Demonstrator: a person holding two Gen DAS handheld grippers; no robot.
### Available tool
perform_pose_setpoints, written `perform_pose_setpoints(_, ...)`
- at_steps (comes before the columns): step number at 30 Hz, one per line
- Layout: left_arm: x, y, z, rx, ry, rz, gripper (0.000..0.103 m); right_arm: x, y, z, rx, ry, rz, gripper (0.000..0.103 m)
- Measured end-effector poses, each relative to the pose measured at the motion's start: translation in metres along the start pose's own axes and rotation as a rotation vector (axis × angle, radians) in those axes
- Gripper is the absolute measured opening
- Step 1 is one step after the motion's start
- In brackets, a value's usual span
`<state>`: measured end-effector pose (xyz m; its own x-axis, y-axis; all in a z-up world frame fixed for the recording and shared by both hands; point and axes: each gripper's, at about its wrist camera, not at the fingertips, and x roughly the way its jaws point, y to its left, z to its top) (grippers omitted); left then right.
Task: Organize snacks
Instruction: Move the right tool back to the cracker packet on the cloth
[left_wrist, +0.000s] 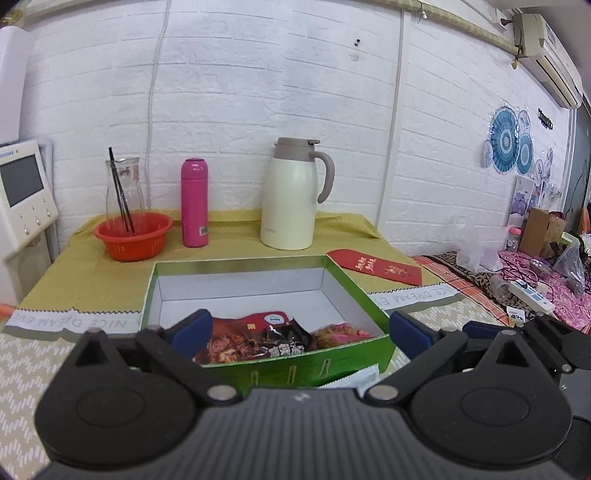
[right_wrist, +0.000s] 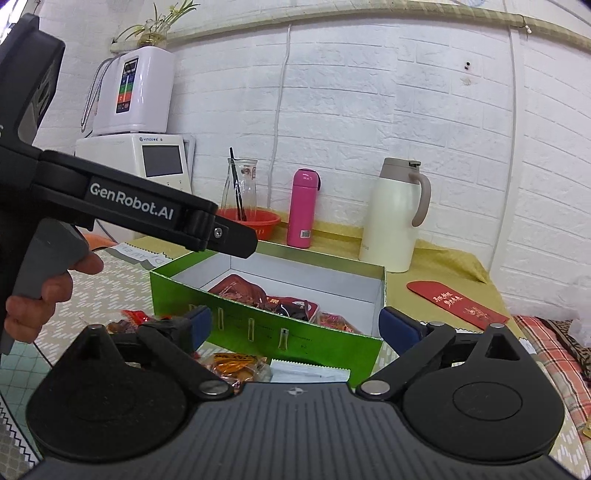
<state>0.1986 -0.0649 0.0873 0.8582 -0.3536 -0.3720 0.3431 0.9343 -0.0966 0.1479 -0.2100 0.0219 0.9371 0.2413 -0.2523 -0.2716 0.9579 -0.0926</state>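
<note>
Both grippers are chunky black plastic with ribbed tops, round pivot discs, silver rivets and blue-padded fingers, and the left gripper has white GenRobot.AI lettering plus a grey trigger handle.

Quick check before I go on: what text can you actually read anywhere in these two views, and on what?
"GenRobot.AI": side of the left gripper.
"NICE DREAM": cloth border, seen upside down and cut off.
Appliance brand: too small.
Red envelope, snack packets: gold and white characters, not legible.
</note>
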Motion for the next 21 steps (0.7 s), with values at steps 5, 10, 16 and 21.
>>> perform_pose_setpoints(5,-0.042,0.015,-0.018,-0.04,0.014,0.003,0.101,-0.026,0.015,-0.006,-0.004,0.042,0.003,0.103)
perform_pose_setpoints(10,-0.079,0.027,-0.051,-0.027,0.066,0.025,0.101,-0.046,0.03,-0.026,0.025,0.093,0.062,0.103)
perform_pose_setpoints(16,-0.107,0.042,-0.092,-0.028,0.113,0.051,0.101,-0.048,0.054,-0.052,0.004,0.177,0.109,0.103)
perform_pose_setpoints(21,-0.121,0.051,-0.112,-0.026,0.146,0.062,0.101,-0.029,0.073,-0.061,0.062,0.261,0.149,0.103)
